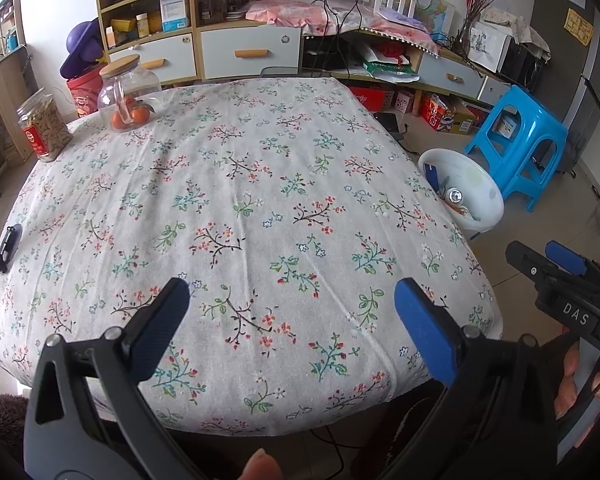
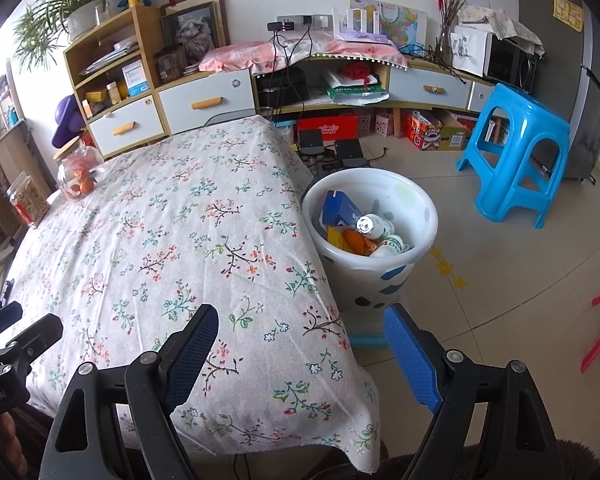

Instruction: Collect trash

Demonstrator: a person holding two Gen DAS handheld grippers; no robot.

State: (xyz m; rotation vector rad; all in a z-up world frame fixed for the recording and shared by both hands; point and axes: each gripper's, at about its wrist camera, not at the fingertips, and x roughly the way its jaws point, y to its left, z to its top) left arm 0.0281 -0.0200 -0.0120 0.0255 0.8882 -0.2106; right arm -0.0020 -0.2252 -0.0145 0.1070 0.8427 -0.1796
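A white trash bin point(image 2: 424, 208) stands on the floor by the table's right edge. It holds a blue box point(image 2: 342, 208), a white bottle point(image 2: 374, 226) and orange scraps point(image 2: 356, 240). The bin also shows in the left wrist view point(image 1: 488, 184). My left gripper point(image 1: 292, 304) is open and empty above the near part of the floral tablecloth point(image 1: 240, 200). My right gripper point(image 2: 300, 332) is open and empty over the table's near right corner, short of the bin. It also shows in the left wrist view point(image 1: 548, 260) at the right edge.
A glass jar with oranges point(image 1: 128, 98) and a jar of snacks point(image 1: 44, 124) stand at the table's far left. A black object point(image 1: 10, 238) lies at the left edge. A blue stool point(image 2: 516, 156) stands beyond the bin. Shelves and drawers point(image 1: 252, 48) line the back wall.
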